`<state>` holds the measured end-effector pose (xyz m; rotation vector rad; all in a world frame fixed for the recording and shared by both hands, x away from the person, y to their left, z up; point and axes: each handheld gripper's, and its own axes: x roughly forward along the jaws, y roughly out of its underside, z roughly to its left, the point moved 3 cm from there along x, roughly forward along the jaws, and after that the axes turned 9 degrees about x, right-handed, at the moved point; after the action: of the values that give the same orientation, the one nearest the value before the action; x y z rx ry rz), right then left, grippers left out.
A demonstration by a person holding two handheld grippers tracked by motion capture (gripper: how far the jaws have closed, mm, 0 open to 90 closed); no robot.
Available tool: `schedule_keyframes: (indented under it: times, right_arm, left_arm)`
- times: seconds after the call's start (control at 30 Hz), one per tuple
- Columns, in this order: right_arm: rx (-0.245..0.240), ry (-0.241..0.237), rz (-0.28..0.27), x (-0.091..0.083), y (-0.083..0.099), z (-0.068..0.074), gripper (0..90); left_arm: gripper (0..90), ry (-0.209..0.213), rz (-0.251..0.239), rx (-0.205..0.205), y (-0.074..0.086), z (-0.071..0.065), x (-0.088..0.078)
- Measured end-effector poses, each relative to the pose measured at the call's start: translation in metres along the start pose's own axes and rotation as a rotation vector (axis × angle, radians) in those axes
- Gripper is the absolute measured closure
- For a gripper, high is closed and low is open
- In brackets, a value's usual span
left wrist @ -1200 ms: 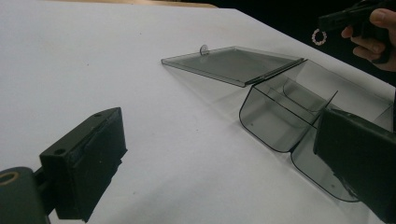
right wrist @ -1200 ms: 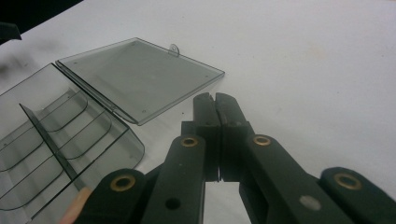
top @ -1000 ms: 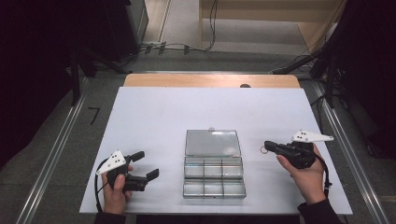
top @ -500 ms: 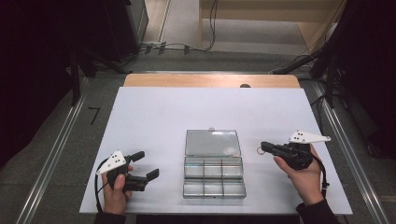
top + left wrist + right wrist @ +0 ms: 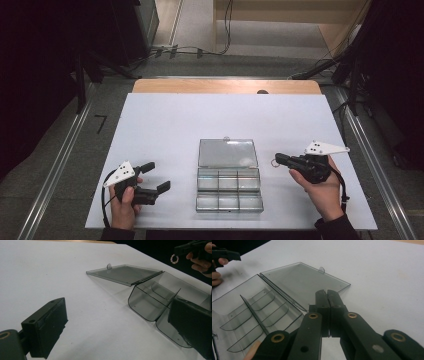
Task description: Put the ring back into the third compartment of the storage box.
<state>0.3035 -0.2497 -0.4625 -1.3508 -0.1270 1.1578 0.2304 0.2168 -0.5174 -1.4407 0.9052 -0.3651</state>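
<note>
At the near middle of the white table (image 5: 165,120) we see a clear box (image 5: 229,189) lying open, its lid (image 5: 227,152) folded back flat on the table on the far side. The tray is split into compartments by thin dividers; from above we count two rows of three. In both gripper views the compartments look bare, and a small tab stands up at the lid's free edge.

Right of the box, just beside the lid's corner, we find the right gripper (image 5: 278,159) in the person's right hand (image 5: 324,186), pointing toward the box. Its jaws are pressed together, and a small ring (image 5: 174,258) hangs at their tip, pinched there as far as we can tell. In its own view the two black jaws meet with no gap above the lid's near edge, and the ring itself is out of sight behind them.

Left of the box, well apart from it, the left hand (image 5: 123,206) holds the left gripper (image 5: 156,177) low over the table. Its jaws stand wide apart and grip nothing. Its own view looks between them across bare table to the box's left end.

Beyond the white table a strip of wood (image 5: 225,86) runs along the far edge, and cables (image 5: 190,50) lie on the floor behind it.
</note>
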Motion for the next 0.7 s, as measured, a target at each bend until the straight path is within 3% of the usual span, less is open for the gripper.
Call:
schedule_keyframes:
  times: [0.7]
  right_arm:
    - [-0.028, -0.033, 0.008, 0.005, -0.001, 0.018, 87.0]
  left_arm:
    - [1.5, 0.0, 0.003, 0.002, 0.0, 0.0, 0.0]
